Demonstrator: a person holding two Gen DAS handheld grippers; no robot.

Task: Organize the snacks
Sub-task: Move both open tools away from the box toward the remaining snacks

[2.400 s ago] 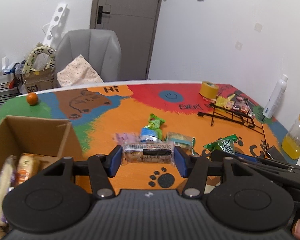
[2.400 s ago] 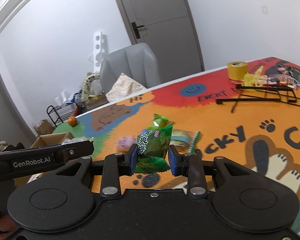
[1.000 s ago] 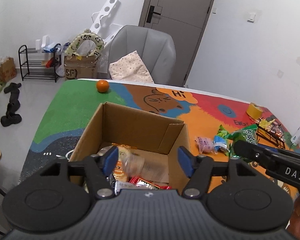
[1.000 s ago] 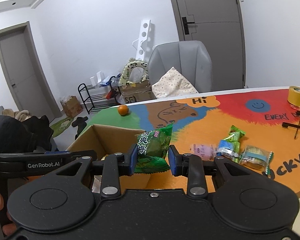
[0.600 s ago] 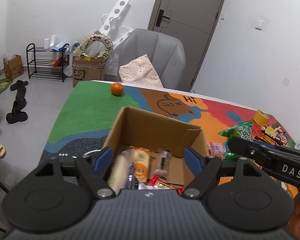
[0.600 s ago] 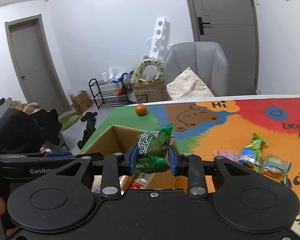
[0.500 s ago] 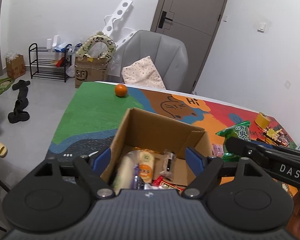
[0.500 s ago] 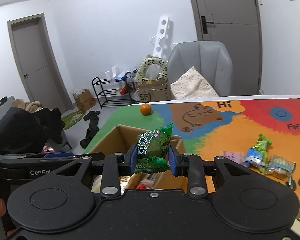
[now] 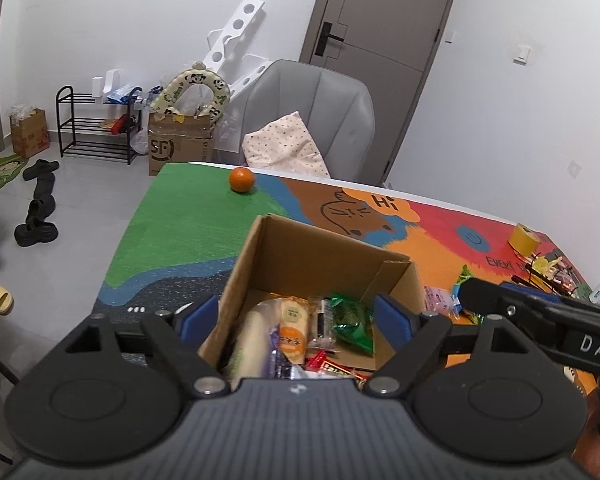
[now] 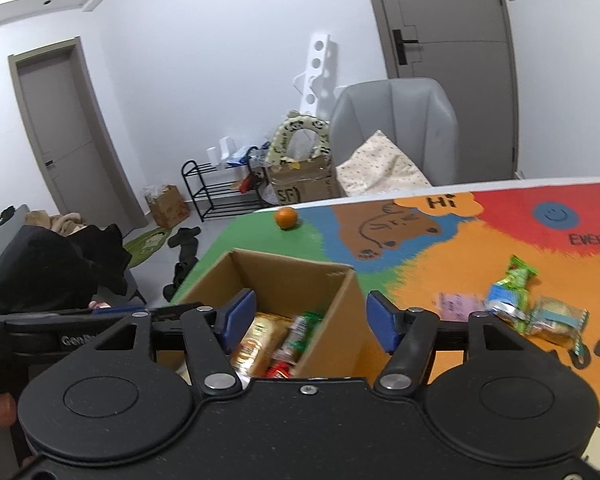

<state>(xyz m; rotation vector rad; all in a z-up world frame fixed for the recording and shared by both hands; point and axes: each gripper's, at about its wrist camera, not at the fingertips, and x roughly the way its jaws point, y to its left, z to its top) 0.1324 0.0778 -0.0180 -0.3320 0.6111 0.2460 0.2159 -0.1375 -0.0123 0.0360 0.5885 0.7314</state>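
Note:
An open cardboard box (image 9: 324, 252) (image 10: 288, 276) stands on the colourful table and holds several wrapped snacks. A green snack packet (image 9: 350, 316) (image 10: 302, 332) lies among them, blurred in the right wrist view. My left gripper (image 9: 298, 316) hovers over the box, jaws opening, with nothing between them. Above the box's near side, my right gripper (image 10: 308, 316) has its jaws opening and empty. Three loose snack packets (image 10: 512, 304) lie on the orange part of the table to the right.
An orange (image 9: 242, 180) sits on the green patch beyond the box. A yellow tape roll (image 9: 523, 237) and a black wire rack (image 9: 548, 272) are at the table's far right. A grey chair (image 9: 312, 116) with a cushion stands behind the table.
My right gripper's jaws opened and the green packet dropped from them into the box. My left gripper's jaws spread a little wider over the box.

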